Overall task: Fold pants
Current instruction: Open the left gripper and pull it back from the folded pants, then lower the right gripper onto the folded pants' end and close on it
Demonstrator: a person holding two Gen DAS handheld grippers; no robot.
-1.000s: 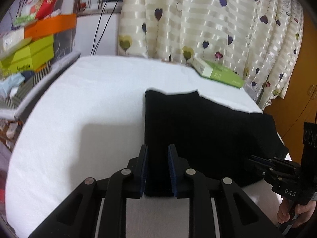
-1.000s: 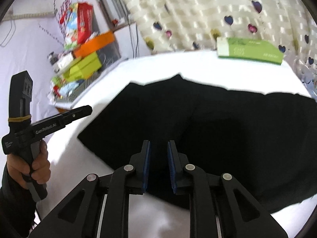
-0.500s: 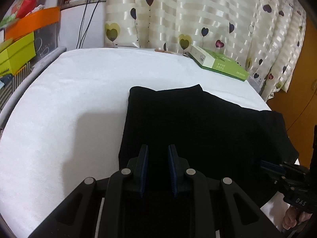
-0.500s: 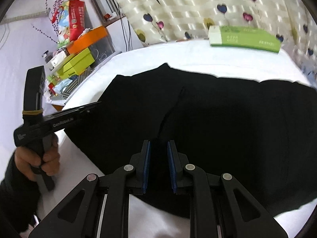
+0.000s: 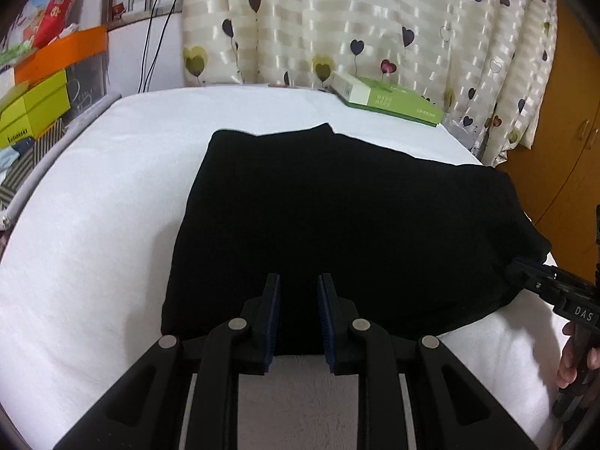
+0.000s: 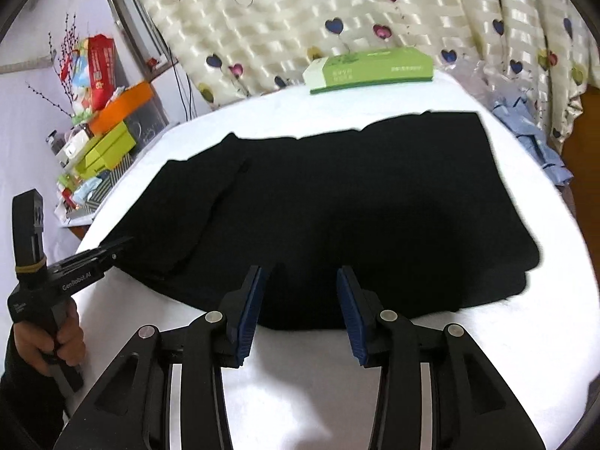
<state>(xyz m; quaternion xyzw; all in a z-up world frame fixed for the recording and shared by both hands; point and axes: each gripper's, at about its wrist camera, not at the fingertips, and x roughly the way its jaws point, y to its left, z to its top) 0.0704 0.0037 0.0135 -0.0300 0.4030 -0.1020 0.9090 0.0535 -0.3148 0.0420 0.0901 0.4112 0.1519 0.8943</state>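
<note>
Black pants (image 5: 337, 217) lie flat on the white table (image 5: 93, 225), right ahead of the left gripper (image 5: 299, 318); its fingers sit a little apart, holding nothing. The right gripper (image 6: 302, 309) has just been opening wide, empty, pants' edge just ahead.

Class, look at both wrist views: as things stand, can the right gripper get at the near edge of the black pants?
Probably yes. The right gripper, whose jaws have just been opening, stands empty right over the near hem of the black pants, with only bare white table cover below it.
</note>
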